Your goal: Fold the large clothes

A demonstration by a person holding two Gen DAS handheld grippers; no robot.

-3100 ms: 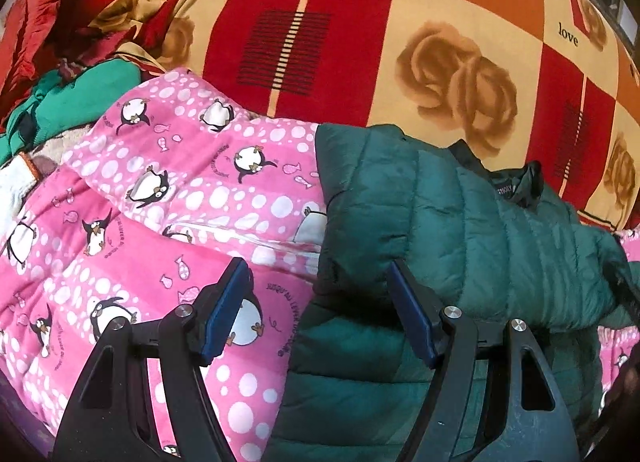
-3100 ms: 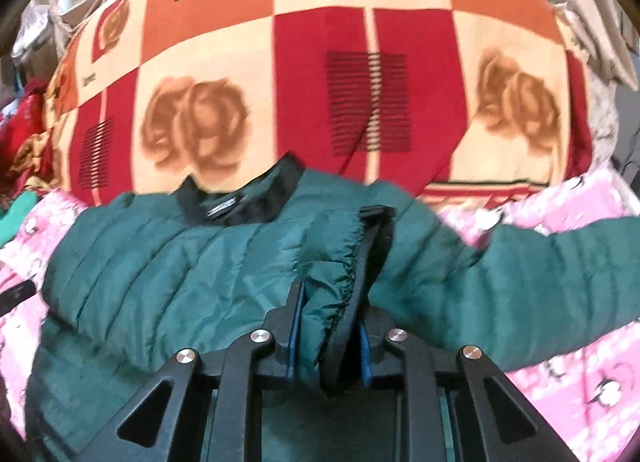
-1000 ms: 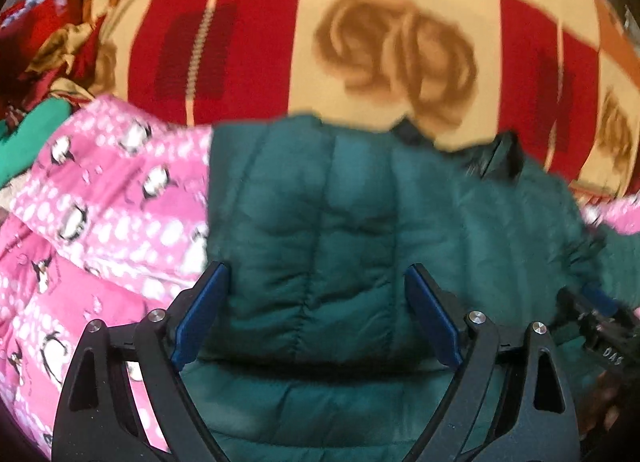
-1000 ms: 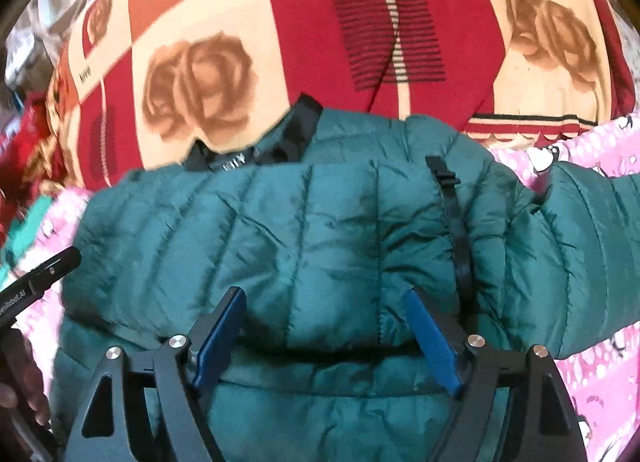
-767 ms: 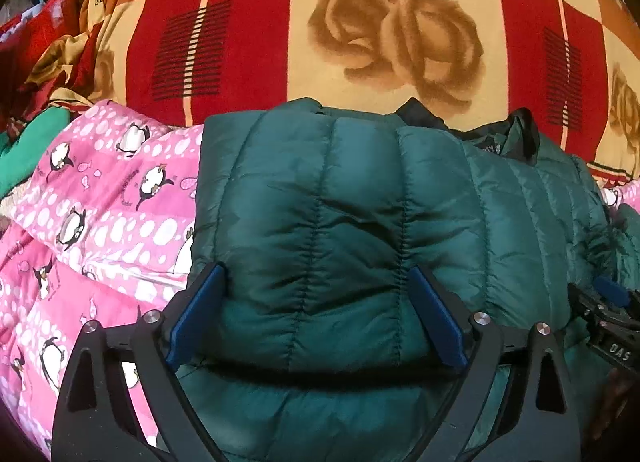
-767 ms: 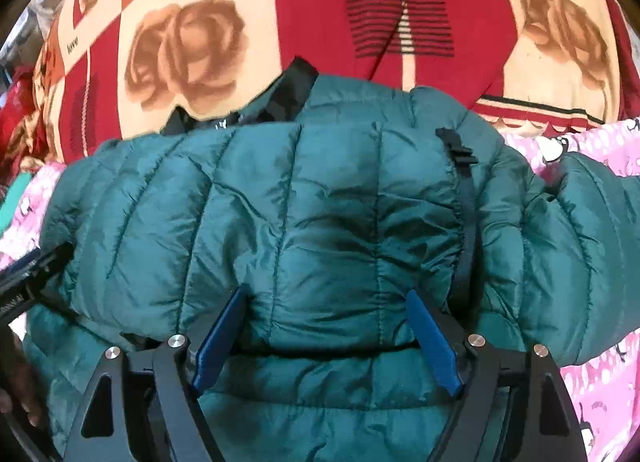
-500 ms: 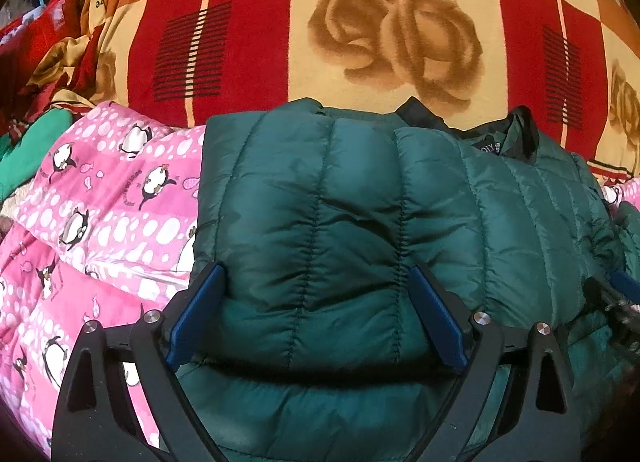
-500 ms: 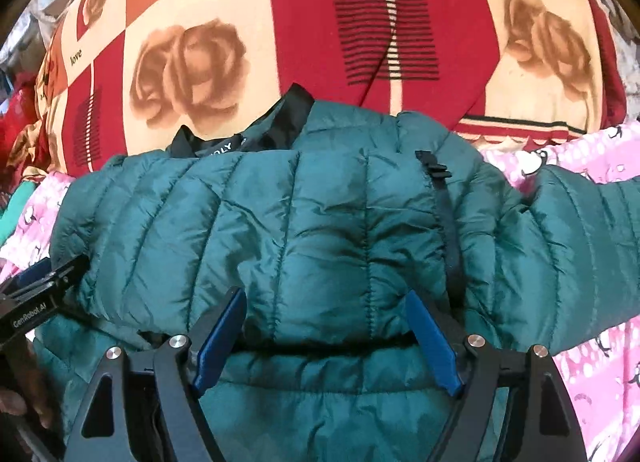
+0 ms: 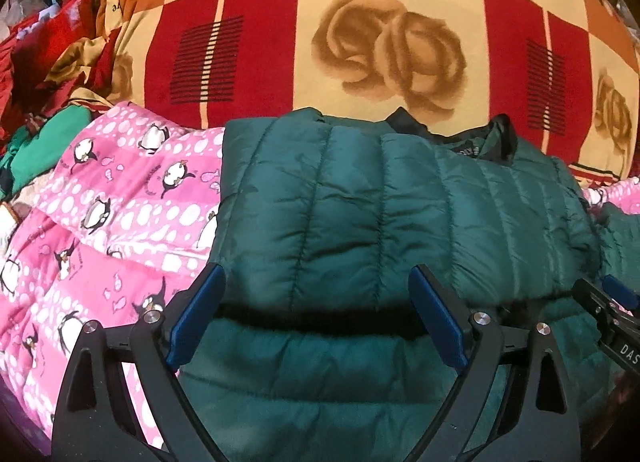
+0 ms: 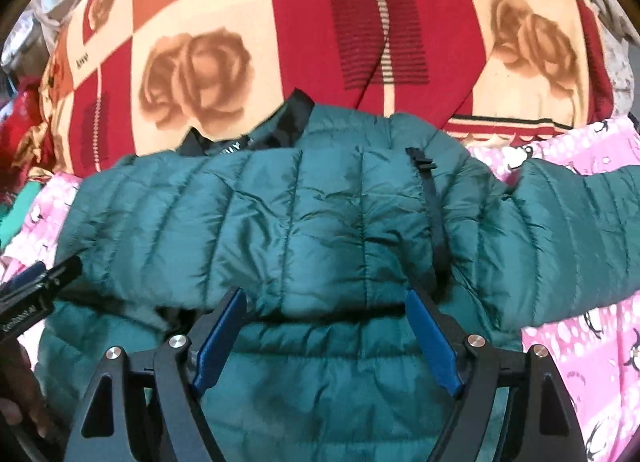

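Note:
A dark green quilted puffer jacket (image 9: 380, 202) lies on a pink penguin-print quilt (image 9: 100, 214), its black collar (image 9: 496, 134) toward the far side. One sleeve is folded across the body. The other sleeve (image 10: 568, 238) stretches out to the right in the right wrist view. My left gripper (image 9: 316, 290) is open above the fold's near edge with nothing between its blue pads (image 9: 434, 318). My right gripper (image 10: 324, 306) is open too, hovering over the same fold (image 10: 320, 314). A black zipper strip (image 10: 434, 214) runs down the jacket's right side.
A red, orange and cream blanket with rose prints (image 9: 384, 50) fills the far side. Red and green clothes (image 9: 36, 134) are heaped at the far left. A hand (image 10: 20, 394) holds the left gripper's body (image 10: 36, 294) at the left edge of the right wrist view.
Both grippers have drawn back slightly from the jacket while staying open. Three seconds ago the right gripper was shut on a sleeve cuff; it has let go and the sleeve lies folded over.

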